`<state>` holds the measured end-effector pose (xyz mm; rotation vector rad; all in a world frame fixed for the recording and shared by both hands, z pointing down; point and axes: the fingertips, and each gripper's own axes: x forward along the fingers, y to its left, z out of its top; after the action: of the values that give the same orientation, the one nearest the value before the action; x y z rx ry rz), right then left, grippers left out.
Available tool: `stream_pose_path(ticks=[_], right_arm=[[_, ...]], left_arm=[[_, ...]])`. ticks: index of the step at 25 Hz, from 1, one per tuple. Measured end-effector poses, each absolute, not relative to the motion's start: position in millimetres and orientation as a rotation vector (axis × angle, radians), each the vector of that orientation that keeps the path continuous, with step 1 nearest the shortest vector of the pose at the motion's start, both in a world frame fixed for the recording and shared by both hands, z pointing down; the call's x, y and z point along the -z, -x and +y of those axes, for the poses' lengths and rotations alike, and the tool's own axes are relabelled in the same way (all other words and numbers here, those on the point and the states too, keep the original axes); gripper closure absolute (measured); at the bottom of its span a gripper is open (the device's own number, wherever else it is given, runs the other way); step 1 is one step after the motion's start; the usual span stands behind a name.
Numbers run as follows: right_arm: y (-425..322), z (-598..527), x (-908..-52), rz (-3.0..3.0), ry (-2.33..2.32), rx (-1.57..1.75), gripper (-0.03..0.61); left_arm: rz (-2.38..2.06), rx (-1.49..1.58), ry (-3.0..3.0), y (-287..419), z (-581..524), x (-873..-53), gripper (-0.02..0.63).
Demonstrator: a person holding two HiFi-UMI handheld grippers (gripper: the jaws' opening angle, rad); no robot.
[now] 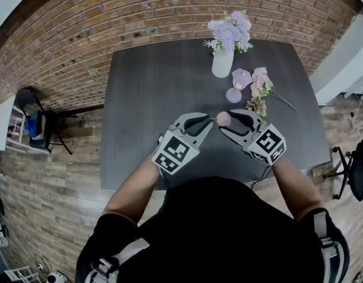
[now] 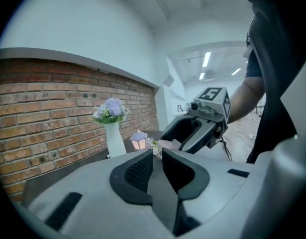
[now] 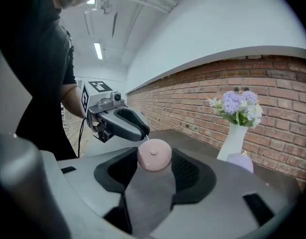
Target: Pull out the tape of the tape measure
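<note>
A small round pink tape measure [image 3: 153,159] sits between the jaws of my right gripper [image 3: 154,152], which is shut on its sides. In the head view both grippers hover over the near half of the dark table [image 1: 151,99], tips meeting at the tape measure [image 1: 223,118]. My left gripper [image 1: 212,121] points right at it, jaws nearly together. From the right gripper view, a thin white bit of tape runs from the case up to the left gripper's tips [image 3: 144,133], which appear pinched on it. The left gripper view shows only a narrow slit between its pads [image 2: 143,169].
A white vase of purple flowers [image 1: 223,61] stands at the table's far side. A small lantern [image 1: 241,77], a round pink candle [image 1: 234,95] and a sprig of flowers [image 1: 261,90] lie just beyond the grippers. A dark chair [image 1: 33,119] stands off to the left.
</note>
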<state>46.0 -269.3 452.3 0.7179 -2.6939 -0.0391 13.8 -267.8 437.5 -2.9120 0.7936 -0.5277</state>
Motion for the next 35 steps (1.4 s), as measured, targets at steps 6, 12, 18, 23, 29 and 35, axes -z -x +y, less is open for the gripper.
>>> stream_pose_path(ticks=[6,12,18,23,29,35], right_arm=[[-42,-263,-449,-2.703,-0.634,0.107,0.367],[-35,-260,-446,-2.718,-0.606,0.113,0.367],[-43,-270,-443,-2.731,-0.703,0.07,0.367],[-65,-289,-442,-2.715,-0.869,0.017,0.367],[-117,-319,-434,-2.682,-1.11,-0.04,0.367],[-184,-339,-418,-2.628,-1.378,-0.076,0.368]], left_arm=[[0.685,0.57,2.917,-12,-260,-439,0.549],[0.688,0.566,2.905,-15,-260,-440,0.562],[0.761,0.536,2.889,-15,-266,-439,0.6],[0.936,0.488,2.881,5,-286,-434,0.6],[1.271,0.44,2.769,63,-321,-423,0.6],[1.66,0.37,2.575,151,-348,-405,0.6]])
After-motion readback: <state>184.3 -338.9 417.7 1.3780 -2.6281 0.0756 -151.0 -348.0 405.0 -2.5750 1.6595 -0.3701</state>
